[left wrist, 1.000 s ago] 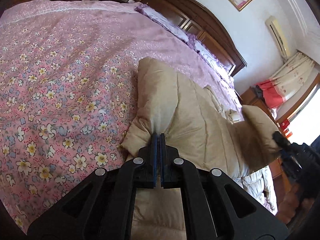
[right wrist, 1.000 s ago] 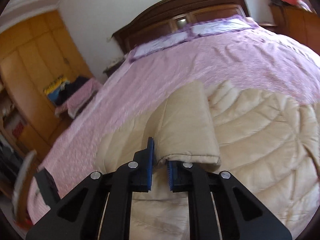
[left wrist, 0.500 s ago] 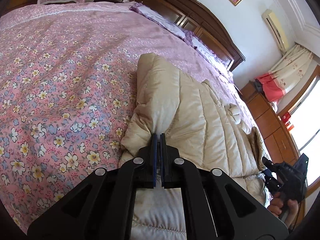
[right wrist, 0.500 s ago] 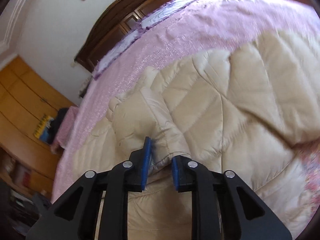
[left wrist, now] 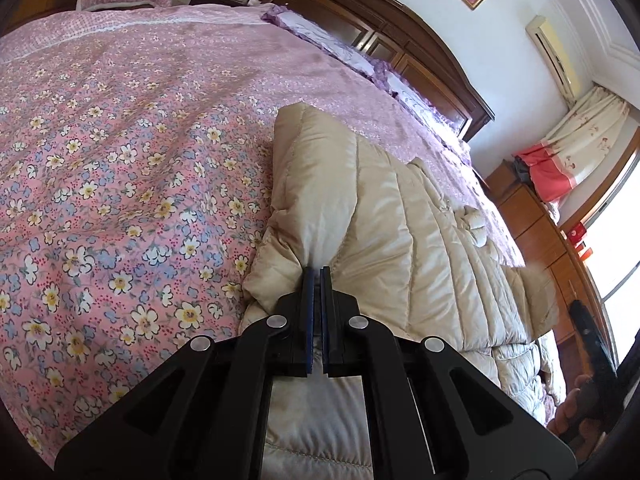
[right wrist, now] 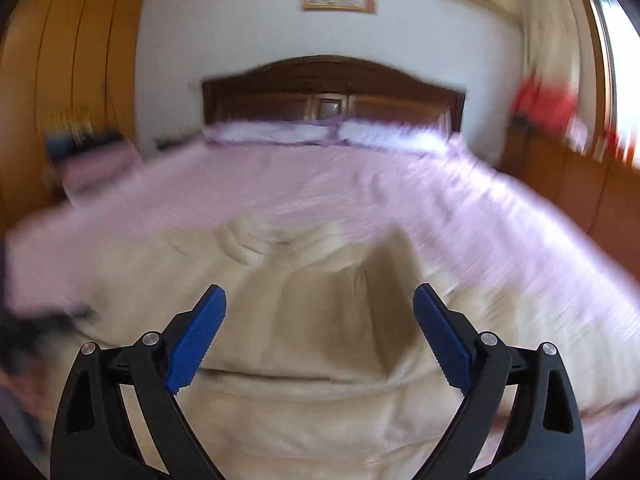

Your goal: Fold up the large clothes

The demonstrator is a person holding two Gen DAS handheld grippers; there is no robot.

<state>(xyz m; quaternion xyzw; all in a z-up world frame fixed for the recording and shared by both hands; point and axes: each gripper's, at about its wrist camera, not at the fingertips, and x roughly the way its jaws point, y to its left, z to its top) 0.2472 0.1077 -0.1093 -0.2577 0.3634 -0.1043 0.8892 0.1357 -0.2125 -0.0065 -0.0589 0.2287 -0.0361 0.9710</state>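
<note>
- We see the left tool [left wrist: 316, 276] pinched shut on a fold of the jacket [left wrist: 400, 248]; fabric bunches between its blue pads.
- We see the right tool [right wrist: 320, 308] spread wide, gripping nothing, above the jacket [right wrist: 312, 360]; this view is motion-blurred.
- Jacket is beige, quilted, lying on the bed [left wrist: 120, 160] near its foot edge, collar toward the headboard [right wrist: 332, 92].
- Bed cover is pink floral; pillows [right wrist: 276, 134] lie against the headboard.
</note>
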